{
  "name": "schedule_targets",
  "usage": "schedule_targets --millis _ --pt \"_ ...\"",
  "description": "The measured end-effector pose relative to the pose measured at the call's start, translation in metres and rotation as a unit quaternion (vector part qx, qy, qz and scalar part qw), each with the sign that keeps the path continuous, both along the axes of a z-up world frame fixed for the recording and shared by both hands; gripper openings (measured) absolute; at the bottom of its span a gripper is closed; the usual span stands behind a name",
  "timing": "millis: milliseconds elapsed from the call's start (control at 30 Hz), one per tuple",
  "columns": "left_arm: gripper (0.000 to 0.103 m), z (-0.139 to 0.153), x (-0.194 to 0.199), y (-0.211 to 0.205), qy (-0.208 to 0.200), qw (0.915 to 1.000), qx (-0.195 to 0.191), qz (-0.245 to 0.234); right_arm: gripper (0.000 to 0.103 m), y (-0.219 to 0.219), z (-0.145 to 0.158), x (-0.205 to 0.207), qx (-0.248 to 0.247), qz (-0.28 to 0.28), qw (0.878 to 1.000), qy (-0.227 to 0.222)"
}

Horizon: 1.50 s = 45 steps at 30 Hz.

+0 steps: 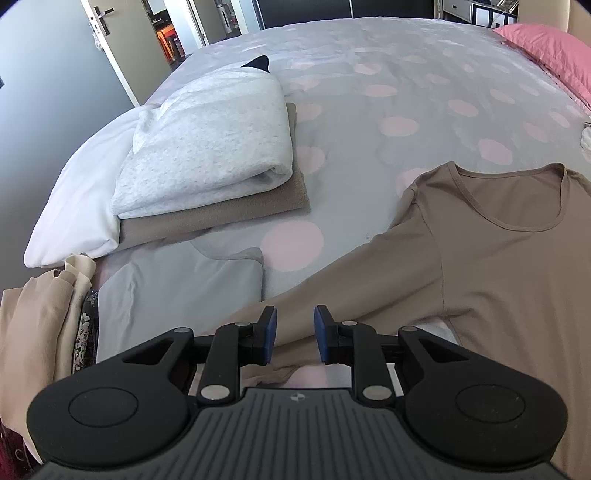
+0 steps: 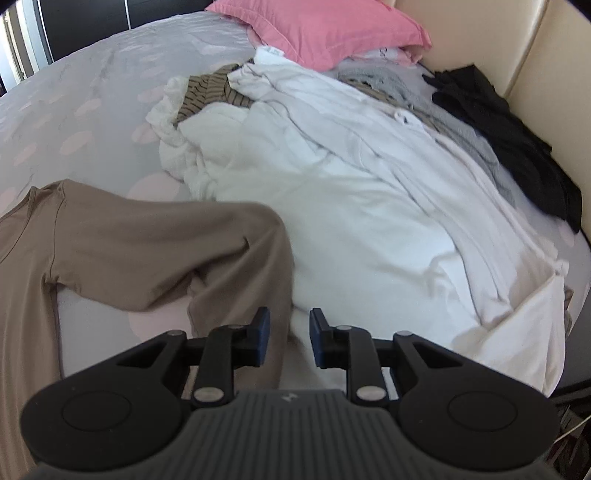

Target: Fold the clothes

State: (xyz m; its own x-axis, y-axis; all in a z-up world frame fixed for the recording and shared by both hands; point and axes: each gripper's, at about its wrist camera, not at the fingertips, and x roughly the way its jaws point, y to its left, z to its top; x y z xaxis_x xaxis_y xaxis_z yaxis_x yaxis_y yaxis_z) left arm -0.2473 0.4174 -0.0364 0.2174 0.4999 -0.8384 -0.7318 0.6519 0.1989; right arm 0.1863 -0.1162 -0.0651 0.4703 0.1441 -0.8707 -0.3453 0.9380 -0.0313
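Observation:
A tan long-sleeved shirt (image 1: 509, 266) lies flat on the grey, pink-dotted bedspread (image 1: 369, 92), neckline away from me. One sleeve runs down to my left gripper (image 1: 295, 323). That gripper hovers over the cuff, its jaws apart and nothing pinched between the blue pads. In the right wrist view the shirt's (image 2: 122, 243) other sleeve bends at the elbow and comes down under my right gripper (image 2: 290, 321). Its jaws also stand apart, above the sleeve's edge and the white cloth beside it, gripping nothing.
Left of the shirt lie a folded pale grey sweater (image 1: 207, 147) on a folded tan garment, a white pillow (image 1: 74, 206) and a folded grey item (image 1: 177, 291). Right of it, a heap of white clothes (image 2: 351, 192), a striped top (image 2: 208, 92), a black garment (image 2: 502, 136), a pink pillow (image 2: 325, 29).

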Motion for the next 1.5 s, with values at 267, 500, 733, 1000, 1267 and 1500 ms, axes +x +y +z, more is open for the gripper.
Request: schedule_targets --millis 267,500,733,1000,1267,1500 --pt "0.021 -0.001 -0.001 -0.011 0.008 1.0000 0.002 0.001 0.022 -0.021 -0.031 0.002 0.055 -0.013 0.993 0.100" --pt "0.021 -0.004 -0.004 -0.014 0.016 0.9999 0.003 0.004 0.001 -0.022 -0.005 0.001 0.081 -0.012 0.995 0.062" --pt "0.021 -0.002 -0.001 -0.014 0.012 0.9999 0.008 0.004 0.000 -0.030 0.033 0.029 0.059 -0.031 0.997 0.030" --pt "0.021 -0.006 -0.001 -0.013 0.023 0.9996 0.015 0.005 0.000 -0.028 0.044 0.086 -0.052 -0.055 0.997 -0.008" --pt "0.022 -0.009 0.002 -0.009 0.031 0.9994 0.014 0.005 0.006 -0.057 0.029 0.089 0.002 -0.108 0.994 0.021" --pt "0.025 -0.009 0.020 -0.018 0.035 0.9988 0.020 -0.027 0.028 -0.099 0.011 0.062 0.136 -0.175 0.971 0.083"
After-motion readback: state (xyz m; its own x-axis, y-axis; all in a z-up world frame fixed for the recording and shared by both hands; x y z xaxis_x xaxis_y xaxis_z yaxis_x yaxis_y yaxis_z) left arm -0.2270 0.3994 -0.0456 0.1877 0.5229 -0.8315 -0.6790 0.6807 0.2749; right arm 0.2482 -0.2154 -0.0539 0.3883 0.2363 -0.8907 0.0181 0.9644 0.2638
